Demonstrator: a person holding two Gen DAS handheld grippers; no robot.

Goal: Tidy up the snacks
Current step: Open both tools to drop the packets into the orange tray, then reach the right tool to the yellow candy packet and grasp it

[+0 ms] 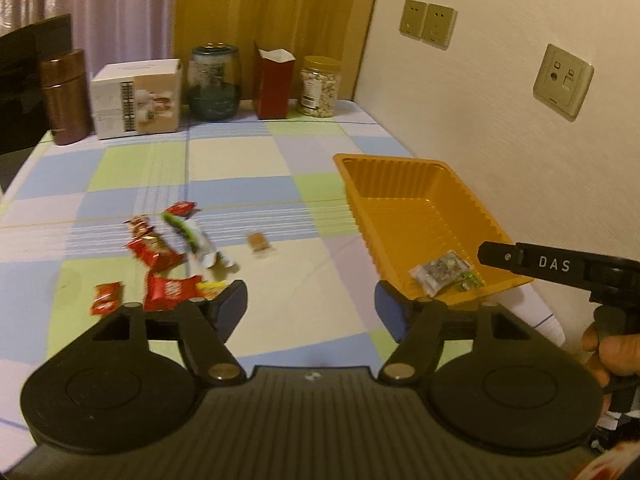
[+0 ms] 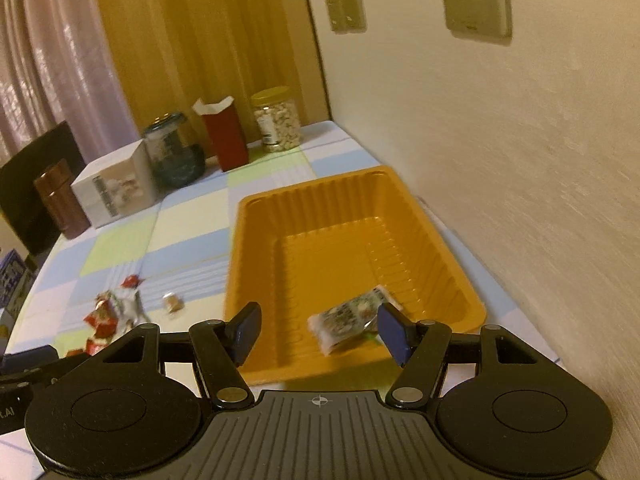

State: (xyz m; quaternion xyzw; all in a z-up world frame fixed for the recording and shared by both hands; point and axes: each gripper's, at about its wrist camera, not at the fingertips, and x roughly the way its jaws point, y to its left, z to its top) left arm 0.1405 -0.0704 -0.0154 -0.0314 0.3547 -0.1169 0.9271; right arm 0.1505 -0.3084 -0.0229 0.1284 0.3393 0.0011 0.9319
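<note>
An orange plastic tray (image 1: 404, 184) (image 2: 256, 240) stands on the checked tablecloth by the wall. One clear snack packet (image 1: 440, 271) (image 2: 346, 322) lies in its near end. Several red snack packets (image 1: 158, 256) (image 2: 102, 320), a green-and-white one (image 1: 190, 236) and a small brown one (image 1: 258, 242) (image 2: 173, 302) lie loose left of the tray. My left gripper (image 1: 310, 308) is open and empty above the cloth between the pile and the tray. My right gripper (image 2: 320, 330) is open and empty over the tray's near end, above the packet.
At the table's far edge stand a brown canister (image 1: 66, 96), a white box (image 1: 136, 98), a dark glass jar (image 1: 214, 82), a red carton (image 1: 274, 82) and a jar of nuts (image 1: 320, 86). The wall with sockets (image 1: 562, 80) runs along the right.
</note>
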